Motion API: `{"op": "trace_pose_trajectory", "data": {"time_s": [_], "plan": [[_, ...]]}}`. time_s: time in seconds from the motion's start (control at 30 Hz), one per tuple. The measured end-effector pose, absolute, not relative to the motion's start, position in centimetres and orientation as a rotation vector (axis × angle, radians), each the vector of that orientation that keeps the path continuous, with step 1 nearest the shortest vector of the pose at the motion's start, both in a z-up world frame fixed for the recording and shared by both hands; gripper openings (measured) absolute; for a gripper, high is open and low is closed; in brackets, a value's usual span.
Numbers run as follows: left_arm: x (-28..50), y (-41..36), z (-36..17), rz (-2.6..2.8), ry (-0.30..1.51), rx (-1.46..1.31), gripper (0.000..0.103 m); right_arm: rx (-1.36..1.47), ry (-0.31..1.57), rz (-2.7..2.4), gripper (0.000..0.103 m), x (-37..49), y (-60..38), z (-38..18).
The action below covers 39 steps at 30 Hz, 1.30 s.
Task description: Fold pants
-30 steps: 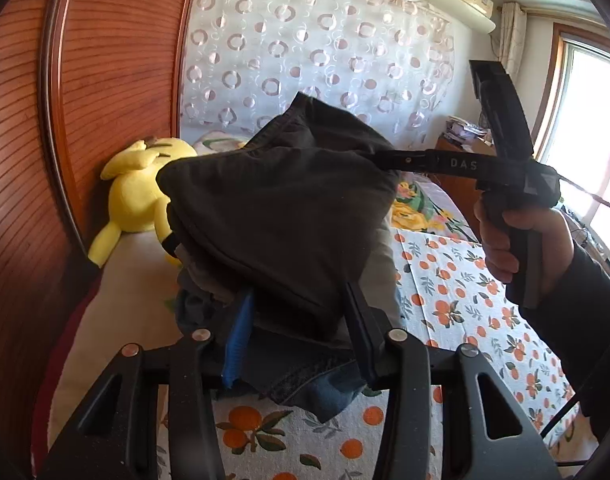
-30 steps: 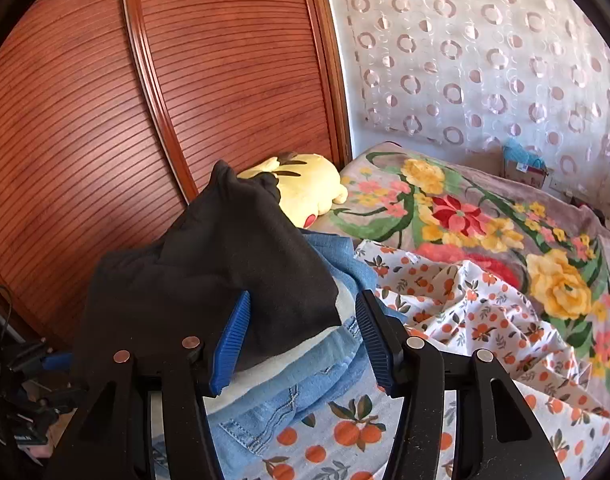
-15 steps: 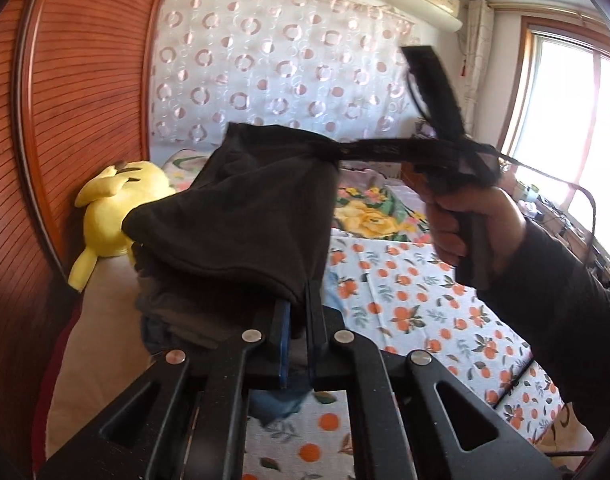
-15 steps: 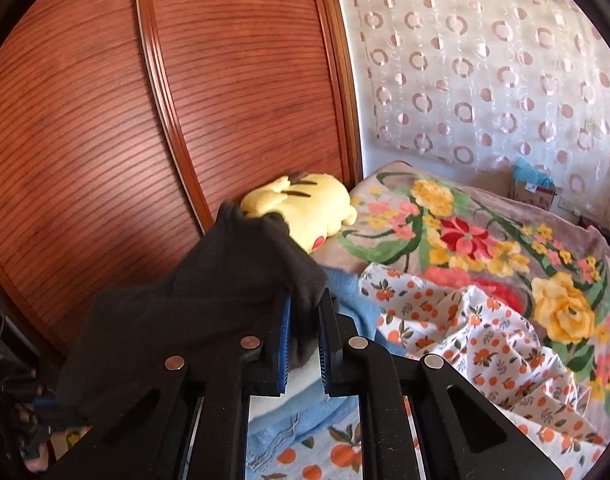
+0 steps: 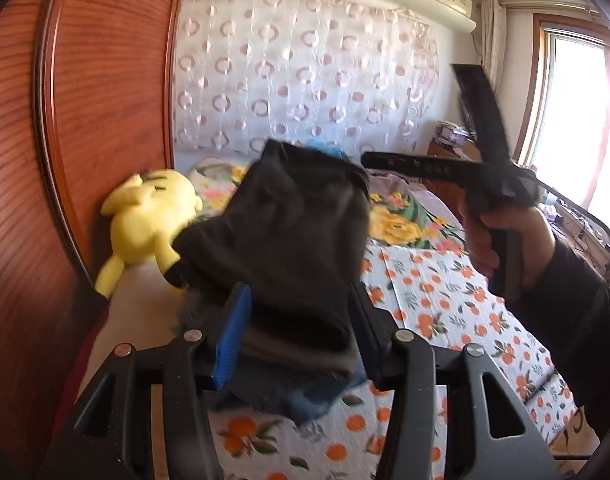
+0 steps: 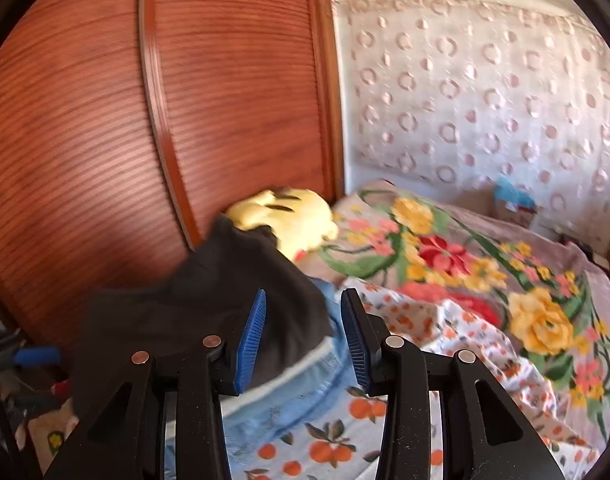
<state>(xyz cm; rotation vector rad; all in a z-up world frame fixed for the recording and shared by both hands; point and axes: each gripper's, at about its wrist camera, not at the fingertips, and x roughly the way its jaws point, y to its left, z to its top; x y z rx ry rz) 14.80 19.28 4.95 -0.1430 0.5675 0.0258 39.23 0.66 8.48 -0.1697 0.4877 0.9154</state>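
Folded dark pants (image 5: 289, 232) lie on top of a stack of clothes on the bed, over blue jeans (image 6: 305, 376). My left gripper (image 5: 299, 336) has its jaws opening, with the near edge of the dark pants between its blue pads (image 5: 233, 336). My right gripper (image 6: 303, 340) also has its jaws opening; a corner of the dark pants (image 6: 209, 300) lies between the pads, apart from the right one. In the left wrist view the right gripper (image 5: 369, 158) reaches in from the right, held by a hand (image 5: 505, 240).
A yellow plush toy (image 5: 145, 216) lies behind the stack against the wooden wardrobe door (image 6: 225, 120). An orange-print sheet (image 5: 437, 304) covers the near bed, with a floral blanket (image 6: 445, 260) beyond. A curtained wall stands at the back and a window (image 5: 577, 120) at the right.
Both grippers were open a second ago, shut on the dark pants half a second ago, and their jaws have since parted. The left gripper has risen a little.
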Motion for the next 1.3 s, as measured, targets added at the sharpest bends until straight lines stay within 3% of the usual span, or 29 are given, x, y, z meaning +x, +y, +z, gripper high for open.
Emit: {"op": "trace_pose_trajectory", "data": {"time_s": [0.37, 0.67, 0.97, 1.03, 1.17, 1.3], "plan": [[20.4, 22.6, 3.3, 0.056, 0.619, -0.132, 0.052, -0.239, 0.54, 0.995, 0.041, 40.7, 5.2, 6.4], [21.3, 23.5, 0.7, 0.052, 0.679, -0.155, 0.052, -0.202, 0.629, 0.975, 0.041, 45.0, 6.2, 5.6], [21.1, 22.8, 1.2, 0.073, 0.676, -0.129, 0.053, -0.216, 0.582, 0.926, 0.041, 42.6, 5.5, 6.2], [20.9, 22.6, 1.5, 0.077, 0.671, -0.125, 0.057, -0.217, 0.565, 0.912, 0.041, 41.5, 4.9, 6.5], [20.0, 22.0, 2.3, 0.079, 0.636, -0.124, 0.077, -0.202, 0.551, 0.901, 0.041, 39.5, 3.3, 6.8], [19.2, 21.1, 3.3, 0.093, 0.605, -0.116, 0.084, -0.191, 0.538, 0.879, 0.041, 37.4, 1.4, 6.7]]}}
